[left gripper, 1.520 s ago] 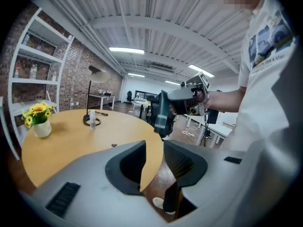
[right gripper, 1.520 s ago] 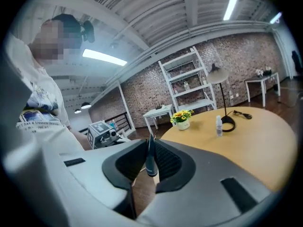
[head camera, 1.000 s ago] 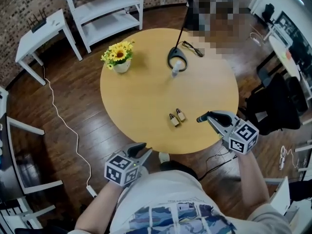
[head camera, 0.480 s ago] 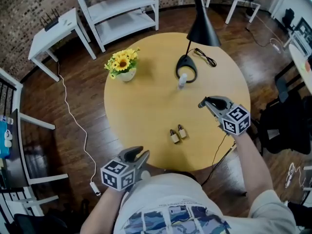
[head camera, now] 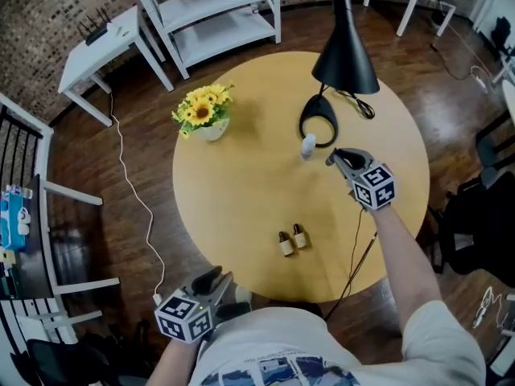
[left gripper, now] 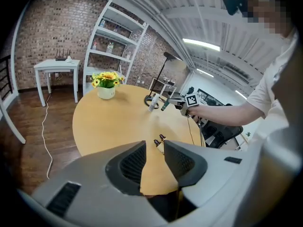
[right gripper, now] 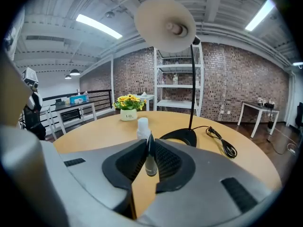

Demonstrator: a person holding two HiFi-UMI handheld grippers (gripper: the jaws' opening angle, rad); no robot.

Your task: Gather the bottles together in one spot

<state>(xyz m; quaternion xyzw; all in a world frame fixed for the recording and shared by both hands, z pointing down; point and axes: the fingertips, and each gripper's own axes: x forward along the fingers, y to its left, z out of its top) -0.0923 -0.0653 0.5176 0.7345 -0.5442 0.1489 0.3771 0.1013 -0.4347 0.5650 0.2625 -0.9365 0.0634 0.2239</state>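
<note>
Two small brown bottles point(head camera: 286, 244) point(head camera: 299, 236) stand side by side near the front of the round wooden table point(head camera: 233, 191). A white bottle point(head camera: 308, 145) stands upright beside the lamp base point(head camera: 319, 119). My right gripper point(head camera: 330, 158) hovers just right of the white bottle, shut and empty. In the right gripper view its closed tips point(right gripper: 149, 143) line up with the white bottle point(right gripper: 142, 124) beyond them. My left gripper point(head camera: 216, 280) is off the table's near edge, jaws slightly apart and empty. In the left gripper view its jaws point(left gripper: 154, 144) frame the brown bottles point(left gripper: 162, 137) farther off.
A black desk lamp point(head camera: 346, 51) rises at the table's far right, its cable point(head camera: 360, 104) trailing behind. A pot of yellow flowers point(head camera: 203, 111) stands at the far left. White shelves point(head camera: 209, 10) and a side table point(head camera: 96, 43) stand beyond on the wood floor.
My right gripper has moved from the table's near right edge across the top toward the white bottle, staying shut. The left gripper has drifted lower in the head view, off the table.
</note>
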